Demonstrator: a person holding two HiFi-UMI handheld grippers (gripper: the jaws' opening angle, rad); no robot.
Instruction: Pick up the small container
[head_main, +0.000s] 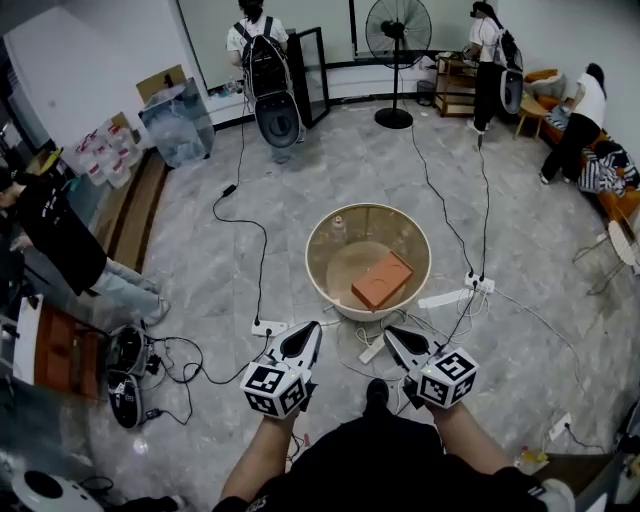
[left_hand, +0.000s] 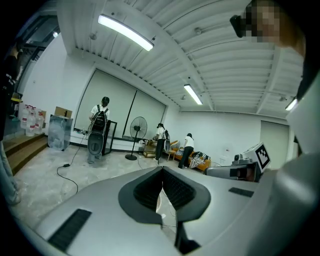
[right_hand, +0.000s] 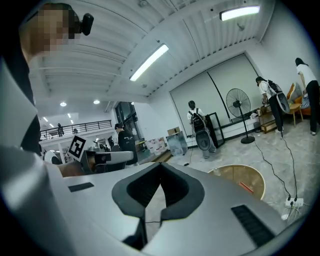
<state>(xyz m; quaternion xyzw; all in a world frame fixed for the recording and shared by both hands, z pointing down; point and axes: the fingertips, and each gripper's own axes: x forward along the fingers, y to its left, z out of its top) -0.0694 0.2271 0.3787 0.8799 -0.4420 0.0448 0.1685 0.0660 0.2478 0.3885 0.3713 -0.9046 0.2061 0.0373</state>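
A round beige tub (head_main: 418, 245) stands on the floor ahead of me. Inside it, against the far wall, a small pale container (head_main: 338, 226) stands upright, and an orange block (head_main: 381, 280) lies nearer to me. Both grippers hover short of the tub's near rim, held apart from it. My left gripper (head_main: 311, 329) is shut and empty, its tips meeting in the left gripper view (left_hand: 162, 172). My right gripper (head_main: 391, 332) is also shut with nothing in it (right_hand: 160, 169). The right gripper view shows the tub (right_hand: 260, 175) to its right, with the small container (right_hand: 214, 171) at its left edge.
Black cables and white power strips (head_main: 269, 326) lie on the grey floor around the tub. A standing fan (head_main: 397, 30) and several people are at the room's far side. A seated person (head_main: 60, 240) and gear are at the left.
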